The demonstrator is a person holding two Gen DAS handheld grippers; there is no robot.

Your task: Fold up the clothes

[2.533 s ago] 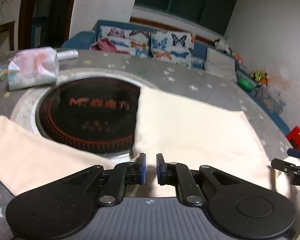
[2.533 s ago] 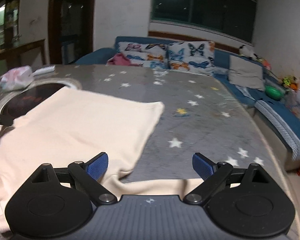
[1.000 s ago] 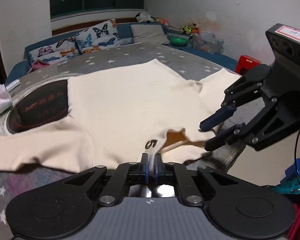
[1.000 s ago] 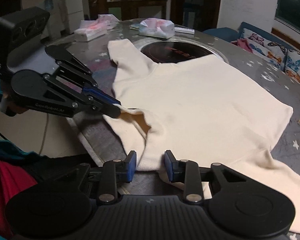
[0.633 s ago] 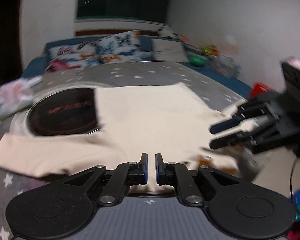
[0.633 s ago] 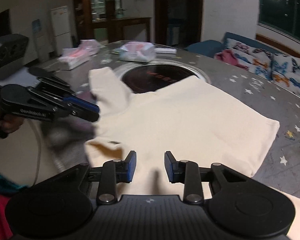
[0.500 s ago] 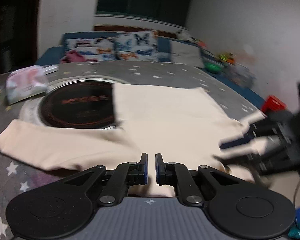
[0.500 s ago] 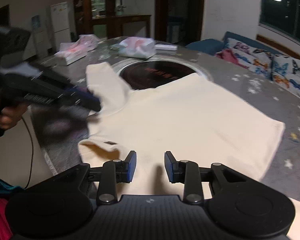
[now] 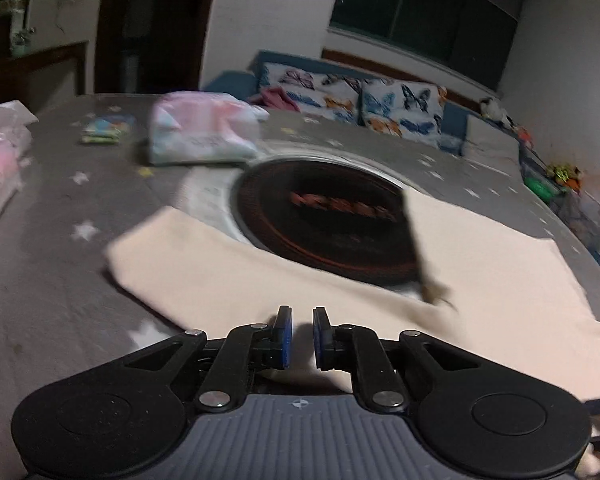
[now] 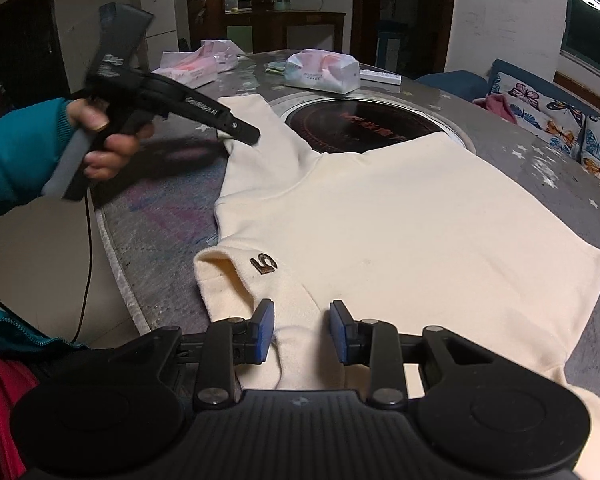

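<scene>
My left gripper (image 9: 299, 334) is opening over the sweater (image 10: 380, 216) sleeve's near edge, my right gripper (image 10: 301, 330) open over its collar.

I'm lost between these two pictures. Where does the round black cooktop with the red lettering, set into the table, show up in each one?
Left wrist view: the round black cooktop sits in the middle, its right edge covered by the cream sweater.
Right wrist view: it lies in the upper middle, just beyond the sweater's far edge.
Shared landmark: the pink and white tissue pack behind the cooktop.
</scene>
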